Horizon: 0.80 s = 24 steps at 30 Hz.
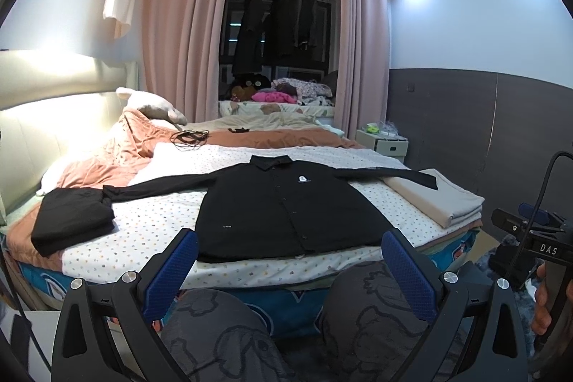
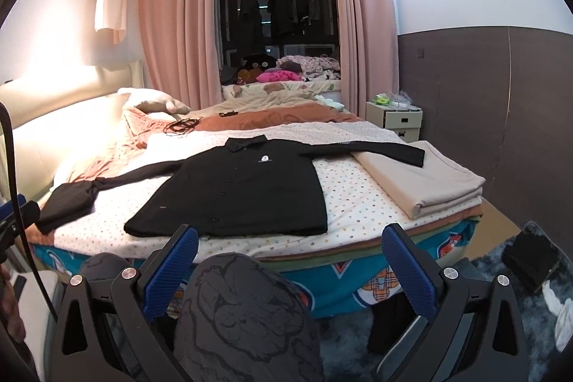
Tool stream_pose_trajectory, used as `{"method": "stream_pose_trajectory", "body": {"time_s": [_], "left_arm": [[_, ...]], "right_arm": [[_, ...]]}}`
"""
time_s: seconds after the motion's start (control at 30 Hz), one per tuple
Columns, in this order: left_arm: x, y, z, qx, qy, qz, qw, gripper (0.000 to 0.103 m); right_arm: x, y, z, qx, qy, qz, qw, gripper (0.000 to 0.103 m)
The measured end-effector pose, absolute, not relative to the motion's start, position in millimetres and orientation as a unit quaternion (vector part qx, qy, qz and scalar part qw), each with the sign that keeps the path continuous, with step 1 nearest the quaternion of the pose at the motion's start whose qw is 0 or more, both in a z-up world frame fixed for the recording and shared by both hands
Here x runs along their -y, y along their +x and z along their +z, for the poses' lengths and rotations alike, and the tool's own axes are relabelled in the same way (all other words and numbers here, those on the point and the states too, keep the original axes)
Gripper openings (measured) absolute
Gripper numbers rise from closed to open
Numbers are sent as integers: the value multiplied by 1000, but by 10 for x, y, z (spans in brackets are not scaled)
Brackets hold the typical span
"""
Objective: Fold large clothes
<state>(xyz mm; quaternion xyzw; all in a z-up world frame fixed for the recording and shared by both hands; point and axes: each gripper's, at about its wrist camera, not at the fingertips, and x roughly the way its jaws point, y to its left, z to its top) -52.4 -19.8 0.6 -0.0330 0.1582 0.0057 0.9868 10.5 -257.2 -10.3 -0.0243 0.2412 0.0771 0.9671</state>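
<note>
Shirt, black, long-sleeved, lies flat and face-up on the dotted sheet, sleeves out sideways. We hold left gripper and right gripper spread wide, empty, short of the bed edge.

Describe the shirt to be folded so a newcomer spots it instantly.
On the dotted sheet of the bed, the black shirt lies flat, sleeves spread. Unlike the folded black garment and folded beige cloth beside it, it has a collar, buttons and white chest logo.
</note>
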Motion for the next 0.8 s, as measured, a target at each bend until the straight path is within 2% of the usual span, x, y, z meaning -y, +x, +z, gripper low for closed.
{"method": "stream_pose_trajectory", "body": {"time_s": [0.8], "left_arm": [[98,-587,-29,-153,-40,2,987,103]], "right_arm": [[2555,117,-163,-238,-26,61,969,102]]}}
